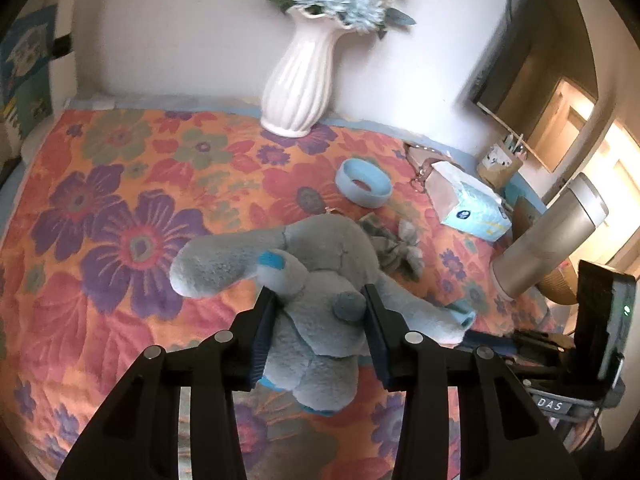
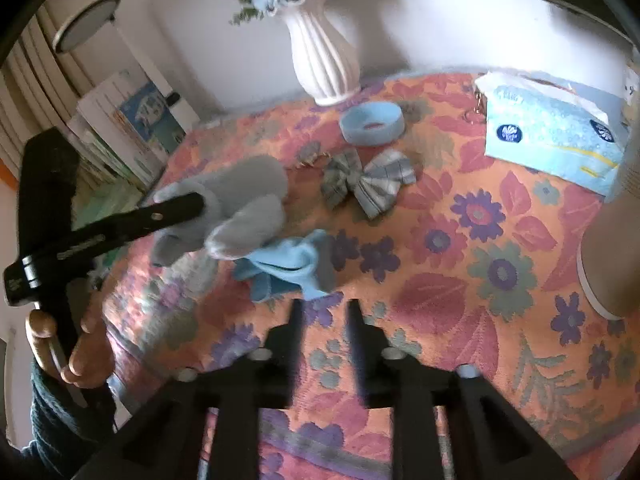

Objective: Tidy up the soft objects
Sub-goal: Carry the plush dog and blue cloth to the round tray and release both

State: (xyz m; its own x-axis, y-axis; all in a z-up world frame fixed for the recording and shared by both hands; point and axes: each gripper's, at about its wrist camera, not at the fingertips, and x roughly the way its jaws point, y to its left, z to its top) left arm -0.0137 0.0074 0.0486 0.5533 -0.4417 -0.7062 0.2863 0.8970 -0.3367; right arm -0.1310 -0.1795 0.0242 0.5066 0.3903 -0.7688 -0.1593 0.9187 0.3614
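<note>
Standing against a plain white wall. Carrying a floral cloth over the table. Holding a white vase at the wall. Hanging a dark framed screen at right. Glowing warmly through a doorway beyond. Leaning boxes at left.

I see a grey plush toy with bright blue patches between my black left gripper fingers, over a tablecloth of orange ground with purple, red and green flowers. Behind it stand a white ribbed vase of pale blue flowers, a light blue ring and a blue-and-white tissue box. I also make out a grey-green plaid bow and a sky-blue cloth.
</note>
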